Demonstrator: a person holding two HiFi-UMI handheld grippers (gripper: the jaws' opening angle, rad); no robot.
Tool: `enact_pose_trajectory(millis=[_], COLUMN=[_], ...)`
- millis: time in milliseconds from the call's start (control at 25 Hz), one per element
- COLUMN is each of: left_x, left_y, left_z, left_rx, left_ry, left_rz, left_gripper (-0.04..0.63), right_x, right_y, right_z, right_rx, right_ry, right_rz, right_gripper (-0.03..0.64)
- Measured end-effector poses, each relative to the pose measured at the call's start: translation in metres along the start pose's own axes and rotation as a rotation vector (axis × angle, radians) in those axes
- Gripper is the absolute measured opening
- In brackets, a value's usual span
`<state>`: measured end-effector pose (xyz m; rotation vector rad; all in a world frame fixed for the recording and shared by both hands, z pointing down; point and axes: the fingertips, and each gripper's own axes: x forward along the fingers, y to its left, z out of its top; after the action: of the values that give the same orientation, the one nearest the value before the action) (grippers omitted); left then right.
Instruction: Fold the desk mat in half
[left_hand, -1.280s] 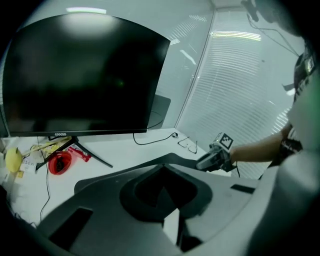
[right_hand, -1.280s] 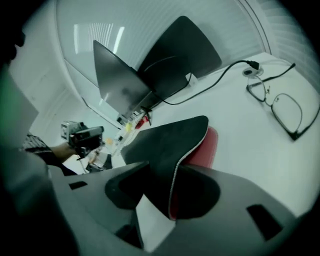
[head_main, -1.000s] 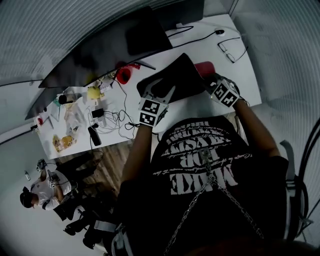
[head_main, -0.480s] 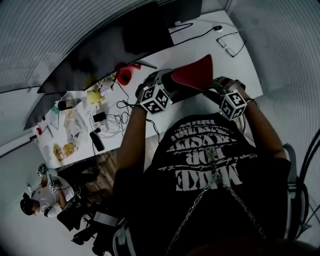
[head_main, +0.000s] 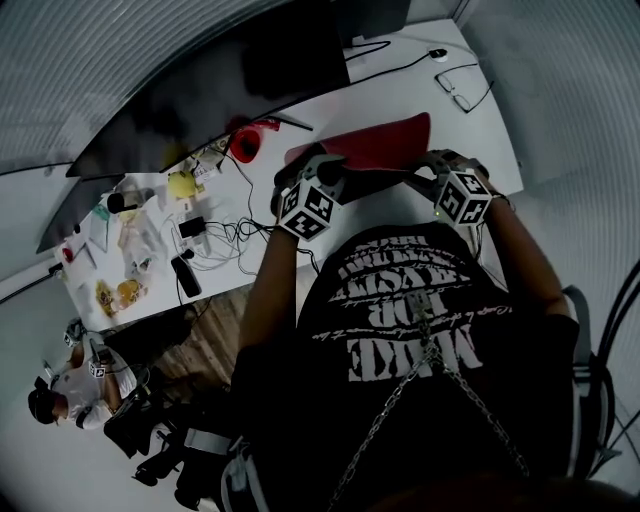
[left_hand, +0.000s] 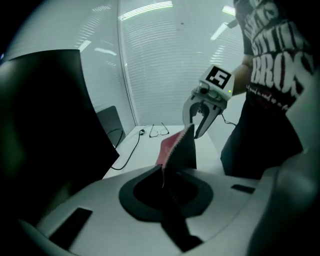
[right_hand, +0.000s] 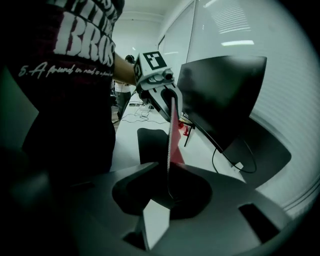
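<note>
The desk mat (head_main: 380, 140) is black on top and red underneath. Its near edge is raised off the white desk (head_main: 480, 130) and turned towards the monitor, so the red side faces up in the head view. My left gripper (head_main: 322, 172) holds the mat's left end; its jaws are closing, with the mat's edge (left_hand: 180, 147) pinched between them. My right gripper (head_main: 425, 165) is shut on the right end, where the thin mat (right_hand: 173, 140) stands upright in the jaws. Each gripper view shows the other gripper (left_hand: 200, 117) (right_hand: 162, 100) at the far end of the edge.
A wide dark monitor (head_main: 200, 90) stands along the desk's far side. Glasses (head_main: 460, 95) and a cable lie at the far right. A red object (head_main: 245, 145), tangled wires (head_main: 230, 235) and small clutter fill the desk's left. Another person (head_main: 70, 390) sits on the floor.
Both grippers lifted the mat's near edge and carried it away from me. The mat first showed mostly black; now its red underside faces up, lower and flatter than half a second ago.
</note>
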<state>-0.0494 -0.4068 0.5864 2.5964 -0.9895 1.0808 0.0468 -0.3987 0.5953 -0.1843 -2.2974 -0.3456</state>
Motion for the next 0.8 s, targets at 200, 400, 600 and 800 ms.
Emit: enact_pose_trajectory(millis=[200, 400, 600, 800], left_x=[-0.045, -0.095, -0.132, -0.199], left_y=[-0.013, -0.011, -0.003, 0.038], left_z=[0.013, 0.025, 0.017, 0.030], left_rx=[-0.043, -0.105, -0.178, -0.242], left_ry=[-0.053, -0.095, -0.092, -0.230], left_rz=[0.019, 0.127, 0.232, 0.435], left_gripper=[0.025, 0.023, 0.023, 0.023], right_x=[0.016, 0.052, 0.066, -0.001], right_y=[-0.026, -0.061, -0.097, -0.119], right_z=[-0.008, -0.069, -0.092, -0.008], right_rx=[-0.015, -0.118, -0.165, -0.058], right_ry=[0.009, 0.239, 0.334, 0.072], right_rz=[0.041, 0.052, -0.078, -0.239], right_gripper=[0.110, 0.161, 0.018, 0.018])
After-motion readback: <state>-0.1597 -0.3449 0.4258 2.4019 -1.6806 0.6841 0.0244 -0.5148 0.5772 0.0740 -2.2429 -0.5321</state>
